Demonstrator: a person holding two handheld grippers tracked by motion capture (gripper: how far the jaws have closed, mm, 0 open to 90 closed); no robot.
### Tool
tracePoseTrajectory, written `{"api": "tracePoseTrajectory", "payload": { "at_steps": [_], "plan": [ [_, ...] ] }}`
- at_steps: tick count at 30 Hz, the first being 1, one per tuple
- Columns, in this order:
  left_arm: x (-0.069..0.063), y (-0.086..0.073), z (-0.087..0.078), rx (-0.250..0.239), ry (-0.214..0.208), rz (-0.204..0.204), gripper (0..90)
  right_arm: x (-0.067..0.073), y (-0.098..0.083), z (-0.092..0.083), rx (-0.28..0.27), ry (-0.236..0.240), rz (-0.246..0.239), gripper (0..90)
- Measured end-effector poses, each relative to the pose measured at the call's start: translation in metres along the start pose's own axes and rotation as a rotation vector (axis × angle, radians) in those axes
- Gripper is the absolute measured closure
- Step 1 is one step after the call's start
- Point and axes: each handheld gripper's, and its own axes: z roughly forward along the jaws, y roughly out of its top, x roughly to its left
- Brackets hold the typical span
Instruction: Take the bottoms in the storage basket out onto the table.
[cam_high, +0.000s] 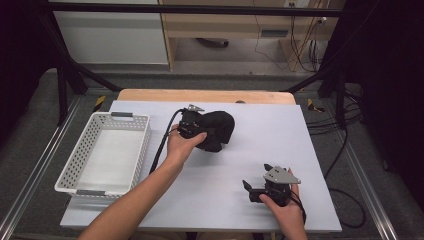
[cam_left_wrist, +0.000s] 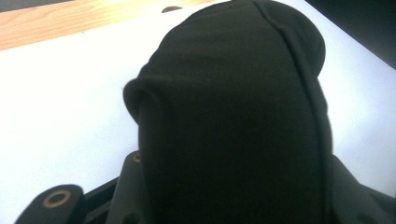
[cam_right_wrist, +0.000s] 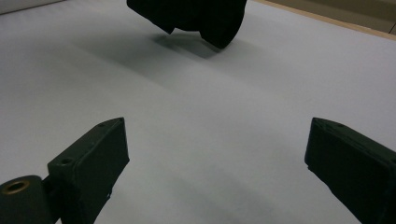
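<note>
A black cloth bundle (cam_high: 219, 130) hangs just above the white table sheet (cam_high: 280, 140) at the middle back, with its shadow under it in the right gripper view. My left gripper (cam_high: 199, 128) is shut on the cloth's left side. In the left gripper view the black cloth (cam_left_wrist: 233, 116) drapes over both jaws and hides them. My right gripper (cam_high: 248, 190) rests near the front right of the sheet, about a hand's length from the cloth. Its jaws stand wide open with nothing between them (cam_right_wrist: 217, 130). Ahead of them hangs the black cloth (cam_right_wrist: 191, 16).
A white perforated basket (cam_high: 145, 145) stands at the left of the sheet with nothing in it. A strip of wooden tabletop (cam_high: 200, 95) shows behind the sheet. Cables (cam_high: 345, 150) trail off the right side. Bare sheet lies between the two grippers.
</note>
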Motion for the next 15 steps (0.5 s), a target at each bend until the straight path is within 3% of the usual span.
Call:
{"api": "tracePoseTrajectory", "payload": {
  "at_steps": [15],
  "plan": [
    [-0.012,-0.003,0.009,0.005,-0.016,0.011,56.5,0.0,0.0,0.0,-0.002,0.002,-0.005,6.5]
  ]
}}
